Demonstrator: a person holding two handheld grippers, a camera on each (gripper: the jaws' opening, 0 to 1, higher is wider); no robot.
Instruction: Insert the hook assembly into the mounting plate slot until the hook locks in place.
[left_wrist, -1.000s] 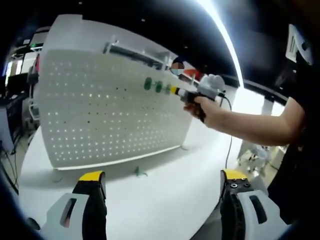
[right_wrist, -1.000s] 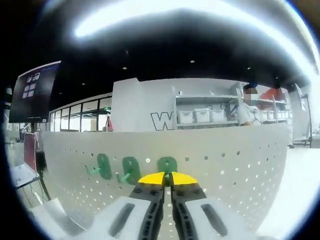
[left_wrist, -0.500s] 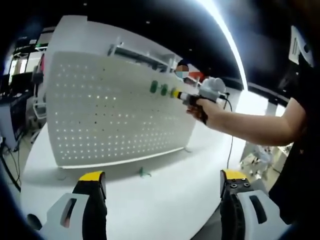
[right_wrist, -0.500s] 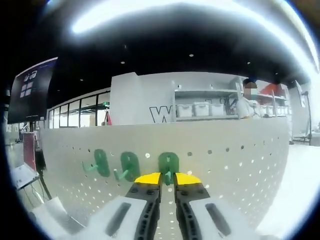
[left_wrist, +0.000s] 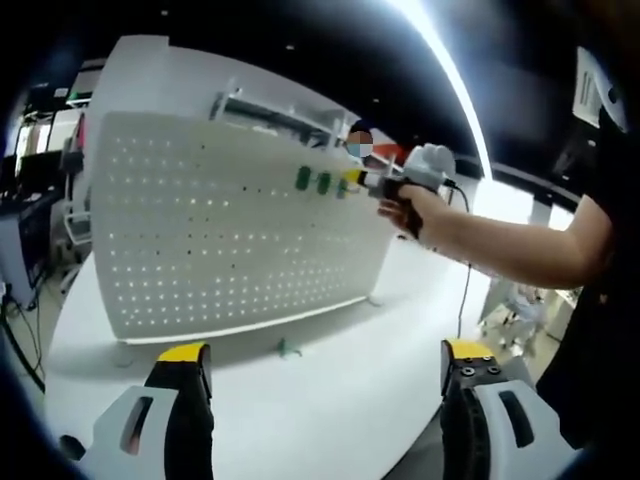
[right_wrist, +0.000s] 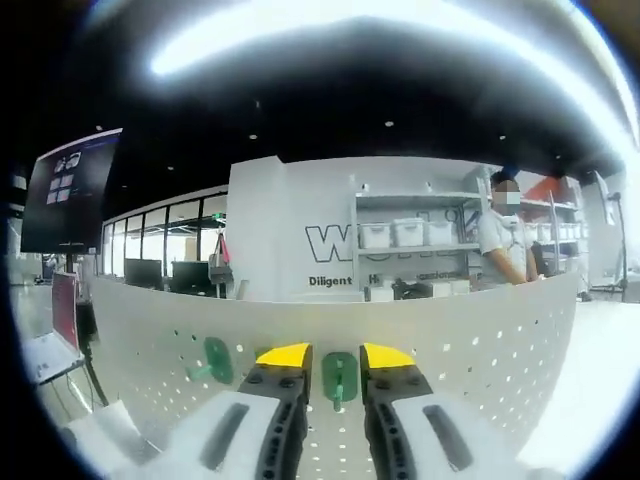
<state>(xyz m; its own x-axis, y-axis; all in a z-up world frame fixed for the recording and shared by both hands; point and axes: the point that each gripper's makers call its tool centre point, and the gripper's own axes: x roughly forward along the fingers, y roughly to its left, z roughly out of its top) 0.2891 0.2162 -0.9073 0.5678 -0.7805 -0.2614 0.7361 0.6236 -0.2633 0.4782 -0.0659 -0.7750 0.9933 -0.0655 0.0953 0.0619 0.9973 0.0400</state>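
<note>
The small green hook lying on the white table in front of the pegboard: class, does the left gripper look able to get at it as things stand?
Probably yes. The left gripper is open, and the small green hook lies on bare white table ahead of its jaws with nothing between; the perforated white pegboard stands behind it.

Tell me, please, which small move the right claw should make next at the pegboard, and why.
Probably draw the right claw straight back from the pegboard. Its jaws stand apart on either side of the green hook, which appears to sit on the board on its own beside another green hook. Whether it has locked cannot be told, so back off slowly.
</note>
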